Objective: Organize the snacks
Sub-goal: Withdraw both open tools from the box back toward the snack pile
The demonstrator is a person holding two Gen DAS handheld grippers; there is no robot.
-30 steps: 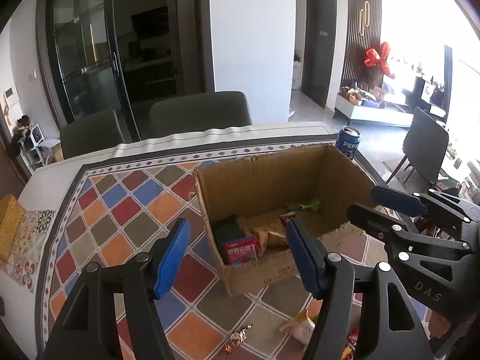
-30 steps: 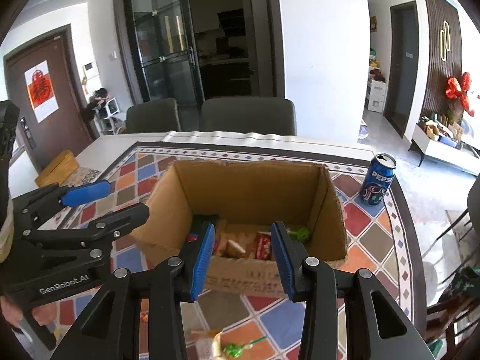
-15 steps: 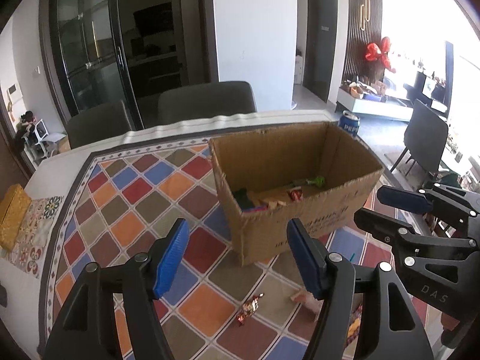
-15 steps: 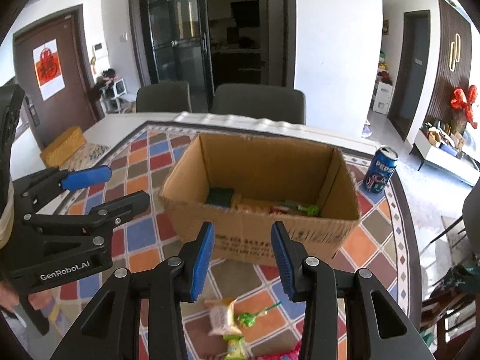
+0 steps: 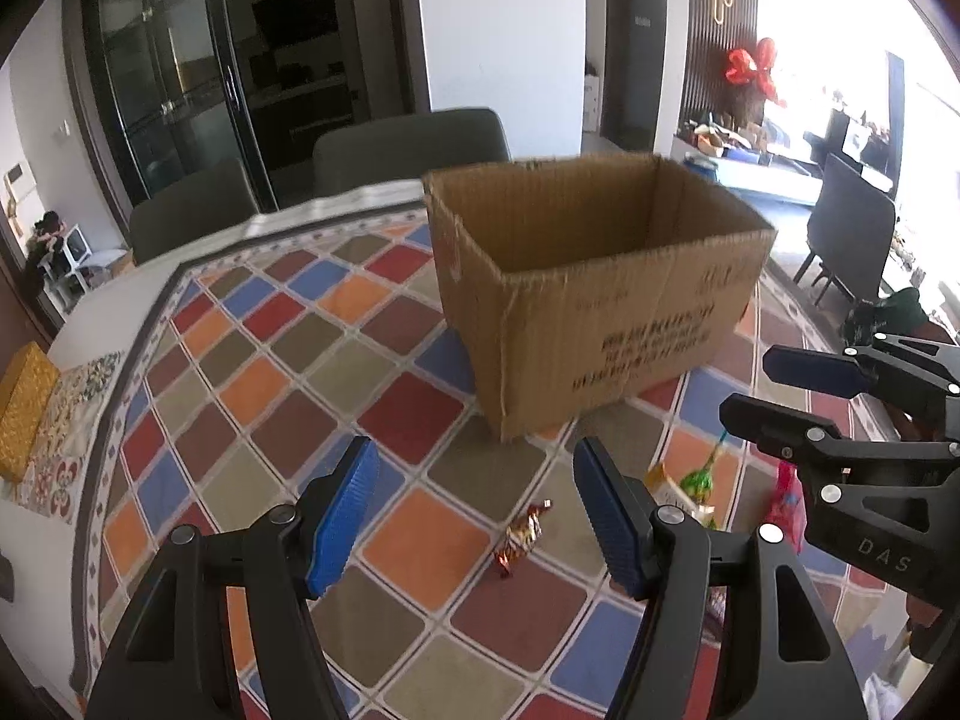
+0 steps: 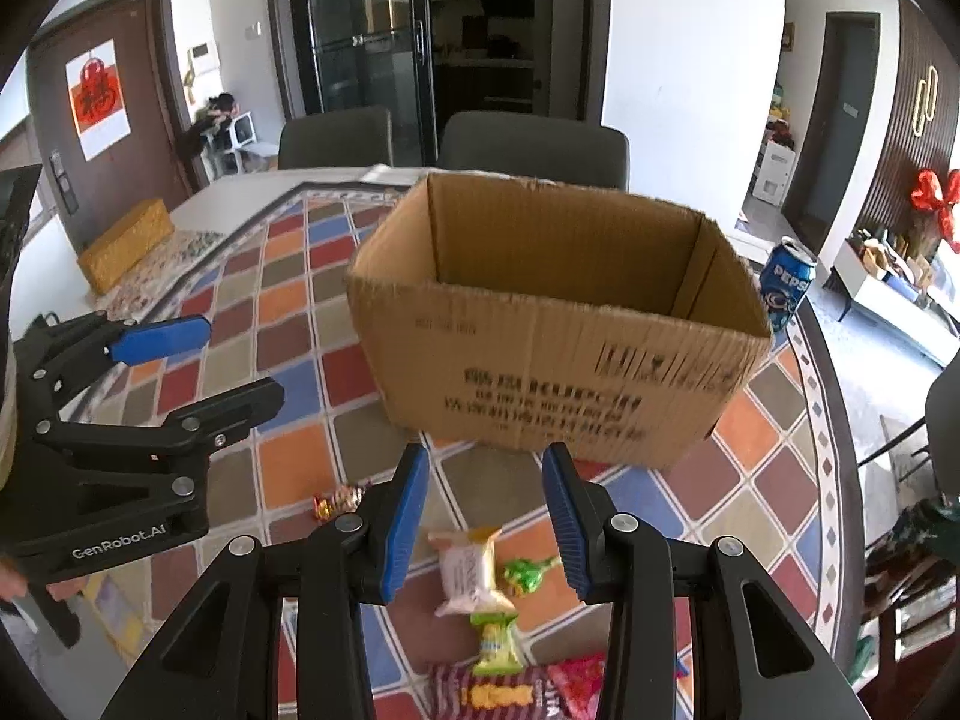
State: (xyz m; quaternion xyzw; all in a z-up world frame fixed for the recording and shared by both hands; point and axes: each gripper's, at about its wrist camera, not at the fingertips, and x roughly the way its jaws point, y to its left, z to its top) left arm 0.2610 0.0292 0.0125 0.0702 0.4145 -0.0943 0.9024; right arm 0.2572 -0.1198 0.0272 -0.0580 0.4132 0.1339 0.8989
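Note:
An open cardboard box point(image 5: 600, 300) point(image 6: 558, 324) stands on the chequered tablecloth; its inside is hidden from this low angle. My left gripper point(image 5: 474, 510) is open and empty, hovering in front of the box over a gold-and-red wrapped candy point(image 5: 522, 531) point(image 6: 339, 498). My right gripper point(image 6: 486, 522) is also open with nothing held. Below it lie a cream packet point(image 6: 468, 567), a green lollipop point(image 6: 528, 573) and a green-yellow packet point(image 6: 495, 642). Red and purple snack bags point(image 6: 498, 690) sit at the near edge. Each gripper shows in the other's view: the right gripper point(image 5: 750, 384), the left gripper point(image 6: 243, 357).
A blue Pepsi can point(image 6: 786, 288) stands right of the box near the table edge. A yellow box point(image 6: 126, 243) lies at the far left. Two grey chairs point(image 6: 534, 144) stand behind the table. The round table rim point(image 6: 840, 396) curves close on the right.
Both grippers have drawn back from the box and sunk lower. The box's contents have dropped out of sight, and the loose snacks on the cloth have come into view.

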